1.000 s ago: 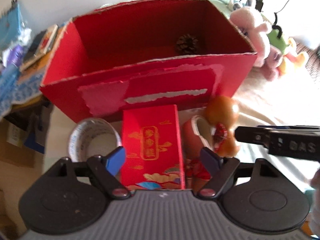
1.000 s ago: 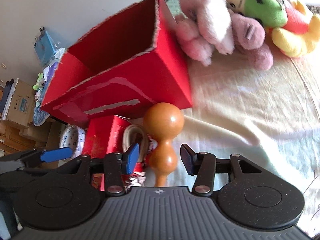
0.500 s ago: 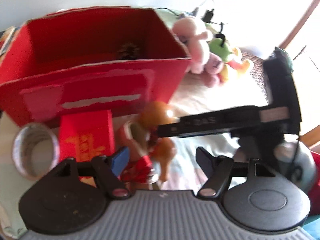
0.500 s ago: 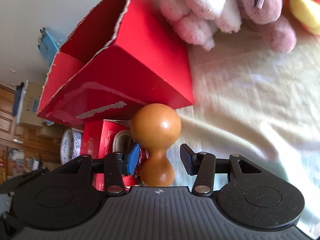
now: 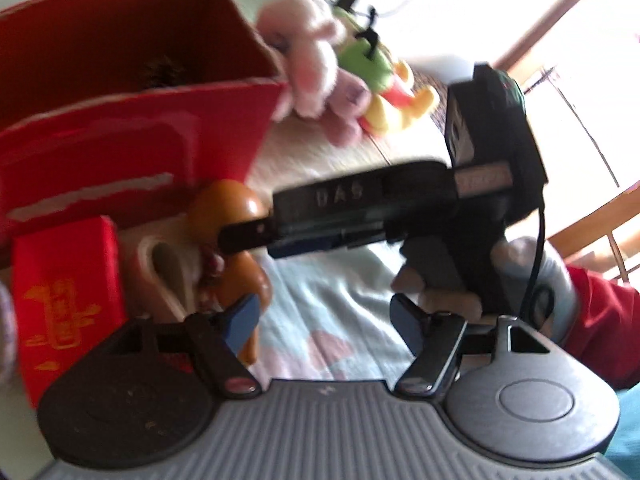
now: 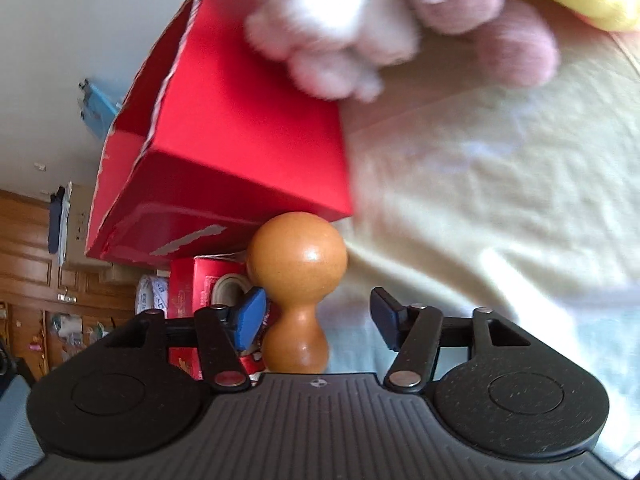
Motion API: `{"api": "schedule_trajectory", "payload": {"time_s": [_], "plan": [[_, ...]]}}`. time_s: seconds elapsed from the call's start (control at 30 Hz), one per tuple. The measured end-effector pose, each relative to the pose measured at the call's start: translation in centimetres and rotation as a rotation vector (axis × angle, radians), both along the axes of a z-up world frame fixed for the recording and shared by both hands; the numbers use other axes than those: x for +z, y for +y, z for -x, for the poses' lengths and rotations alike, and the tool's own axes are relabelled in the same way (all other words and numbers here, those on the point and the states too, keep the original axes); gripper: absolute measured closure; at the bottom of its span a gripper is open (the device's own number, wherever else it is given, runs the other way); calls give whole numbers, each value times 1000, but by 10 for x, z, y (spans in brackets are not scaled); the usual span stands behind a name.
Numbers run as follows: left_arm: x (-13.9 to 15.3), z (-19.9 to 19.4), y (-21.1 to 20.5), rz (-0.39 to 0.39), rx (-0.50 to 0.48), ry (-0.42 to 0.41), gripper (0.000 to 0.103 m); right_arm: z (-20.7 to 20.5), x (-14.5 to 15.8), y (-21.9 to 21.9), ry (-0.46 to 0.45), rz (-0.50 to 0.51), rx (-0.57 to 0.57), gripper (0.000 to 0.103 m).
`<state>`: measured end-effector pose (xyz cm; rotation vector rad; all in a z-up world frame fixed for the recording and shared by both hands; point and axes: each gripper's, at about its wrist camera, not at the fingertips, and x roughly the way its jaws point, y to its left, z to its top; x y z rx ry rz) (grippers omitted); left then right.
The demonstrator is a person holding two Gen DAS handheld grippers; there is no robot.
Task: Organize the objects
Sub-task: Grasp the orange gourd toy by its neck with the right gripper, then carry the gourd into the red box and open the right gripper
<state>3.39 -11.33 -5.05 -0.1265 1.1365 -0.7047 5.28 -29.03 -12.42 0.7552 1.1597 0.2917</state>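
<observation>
A pale yellow cloth (image 6: 500, 184) covered the work surface, turning light blue with a pink patch (image 5: 328, 340) nearer the camera. Behind it stood a plain white wall (image 6: 80, 20). At far left were wooden cabinets (image 6: 24, 248). A blue packet (image 6: 94, 108) hung beside the wall. A wooden frame (image 5: 560, 12) crossed the bright upper right.

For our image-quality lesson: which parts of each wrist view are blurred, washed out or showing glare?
Left wrist view: blurred throughout, window corner washed out white, plush toys smeared. Right wrist view: plush toys at the top blurred, wooden gourd sharp with a small glare spot, pale cloth overexposed.
</observation>
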Motion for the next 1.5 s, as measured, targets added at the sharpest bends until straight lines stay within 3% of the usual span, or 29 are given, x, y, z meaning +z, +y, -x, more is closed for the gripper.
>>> {"api": "schedule_trajectory", "payload": {"time_s": [0.2,0.53,0.8,0.93,1.17,1.37,1.5], "plan": [[-20,-13,-14,-80,25,19,30,8,3,-1,-26,56,17,41],[-43,-36,-27,-163,63,12,30,3,-7,3,-26,-40,66,57],[-37,-29,-30,-187,61,-6,45,14,-5,-8,-19,-82,59,68],[-25,-23,-38,-154,41,-17,45,24,8,-24,-31,-103,48,71],[13,-6,-52,-95,-13,-97,45,31,44,-28,-130,-86,15,70],[57,-5,-55,-25,-29,-206,45,26,89,-32,-253,-102,-8,70],[97,-9,-39,-8,-41,-320,45,-8,125,-3,-358,-77,14,71]]}}
